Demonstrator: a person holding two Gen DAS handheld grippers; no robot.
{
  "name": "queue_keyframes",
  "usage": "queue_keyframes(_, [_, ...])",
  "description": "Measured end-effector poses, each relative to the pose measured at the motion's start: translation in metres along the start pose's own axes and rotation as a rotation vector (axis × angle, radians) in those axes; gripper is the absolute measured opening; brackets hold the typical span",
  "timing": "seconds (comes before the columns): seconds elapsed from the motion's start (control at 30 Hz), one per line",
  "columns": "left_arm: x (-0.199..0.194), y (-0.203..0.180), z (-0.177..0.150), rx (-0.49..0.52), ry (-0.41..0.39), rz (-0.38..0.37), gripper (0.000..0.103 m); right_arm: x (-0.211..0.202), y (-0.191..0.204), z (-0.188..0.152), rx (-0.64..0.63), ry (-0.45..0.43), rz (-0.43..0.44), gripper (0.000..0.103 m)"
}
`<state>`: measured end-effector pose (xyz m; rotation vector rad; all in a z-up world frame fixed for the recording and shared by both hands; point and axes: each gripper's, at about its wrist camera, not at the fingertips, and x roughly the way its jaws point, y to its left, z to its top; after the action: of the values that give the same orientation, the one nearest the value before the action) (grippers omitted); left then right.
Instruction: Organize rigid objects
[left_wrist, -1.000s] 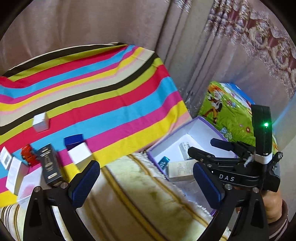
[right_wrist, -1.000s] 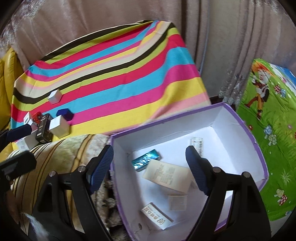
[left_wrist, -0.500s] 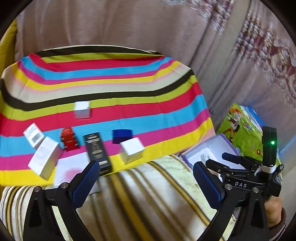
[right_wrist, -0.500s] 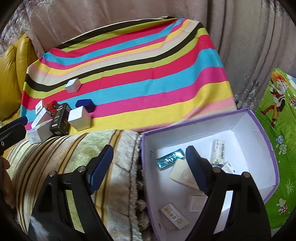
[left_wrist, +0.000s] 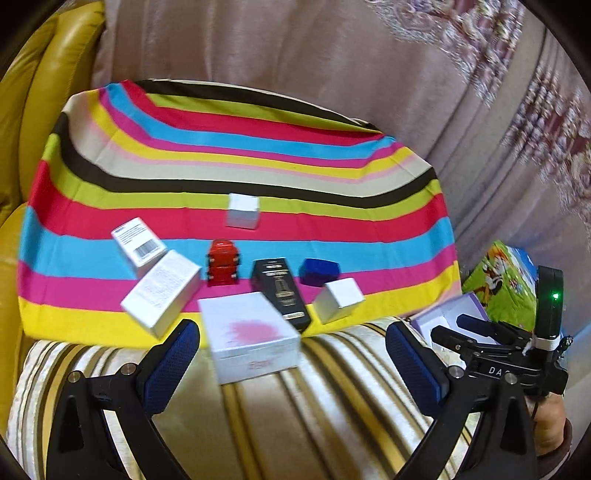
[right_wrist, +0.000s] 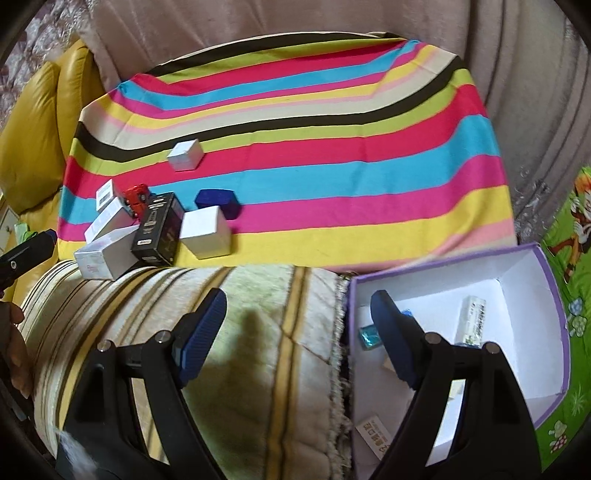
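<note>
— Where are the boxes lying?

— In the left wrist view they cluster at the lower middle of the frame on the striped cloth: a white box with a pink smudge, a black box touching its right edge, a red toy, a dark blue box and a white cube just beside it.

— And the claws?

— The left gripper is spread wide, holding nothing, with the smudged box between its pads. The right gripper is also spread and empty, over the beige striped blanket.

— The container?

— The purple-rimmed box sits at lower right of the right wrist view, with small packets inside.
</note>
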<state>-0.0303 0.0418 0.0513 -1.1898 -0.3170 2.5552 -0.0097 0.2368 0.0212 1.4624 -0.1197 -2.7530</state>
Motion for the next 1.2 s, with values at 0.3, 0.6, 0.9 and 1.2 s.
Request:
queue_keyframes(0.3, [0.0, 0.027, 0.002, -0.047, 0.007, 0.041, 0.102, 0.013, 0.025, 0.011, -0.055, 0.031, 0.033, 0.083])
queue_keyframes(0.6, [0.005, 0.055, 0.011, -0.071, 0.018, 0.097, 0.102, 0.032, 0.053, 0.026, -0.132, 0.069, 0.071, 0.083])
queue_keyframes(0.9, [0.016, 0.092, 0.025, -0.134, 0.042, 0.162, 0.1, 0.058, 0.079, 0.035, -0.196, 0.113, 0.093, 0.083])
queue_keyframes(1.2, [0.042, 0.125, 0.053, -0.243, 0.097, 0.189, 0.099, 0.079, 0.085, 0.043, -0.193, 0.144, 0.09, 0.083])
